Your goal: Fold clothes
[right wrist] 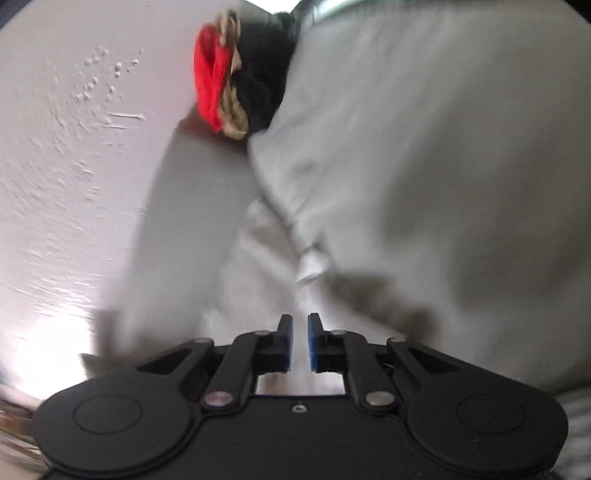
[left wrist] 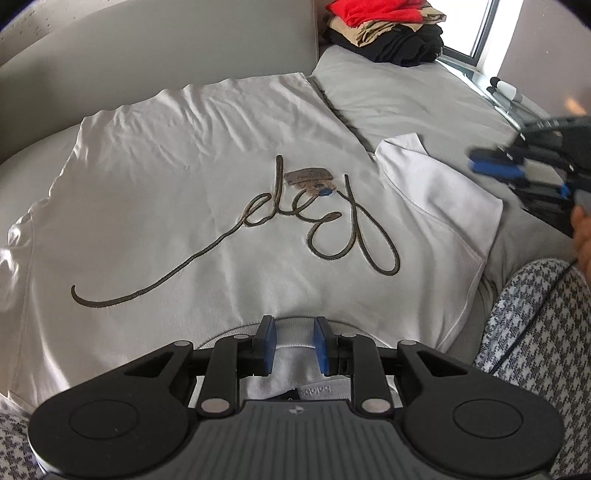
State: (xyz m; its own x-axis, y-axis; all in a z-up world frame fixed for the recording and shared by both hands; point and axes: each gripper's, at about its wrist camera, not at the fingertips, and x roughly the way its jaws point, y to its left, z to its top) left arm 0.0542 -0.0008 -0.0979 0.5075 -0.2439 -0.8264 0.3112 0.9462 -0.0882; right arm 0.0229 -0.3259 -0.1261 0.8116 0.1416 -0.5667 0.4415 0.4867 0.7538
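A white T-shirt point(left wrist: 177, 177) with dark cursive stitching and a hang tag point(left wrist: 310, 179) lies flat on a grey bed, collar toward me. Its right sleeve point(left wrist: 439, 192) is spread out to the right. My left gripper point(left wrist: 293, 332) is open and empty, its blue pads just above the collar point(left wrist: 291, 328). My right gripper point(left wrist: 517, 173) shows blurred at the right edge of the left wrist view, held above the bed beyond the sleeve. In the right wrist view the right gripper point(right wrist: 300, 341) is open by a narrow gap and holds nothing. That view is blurred, with white cloth point(right wrist: 310, 264) ahead.
A pile of folded clothes point(left wrist: 388, 29), red, tan and black, sits at the far corner of the bed; it also shows in the right wrist view point(right wrist: 236, 81). A grey headboard point(left wrist: 147, 51) stands behind the shirt. A houndstooth fabric point(left wrist: 532, 332) lies at the near right. A window sill point(left wrist: 506, 88) holds small items.
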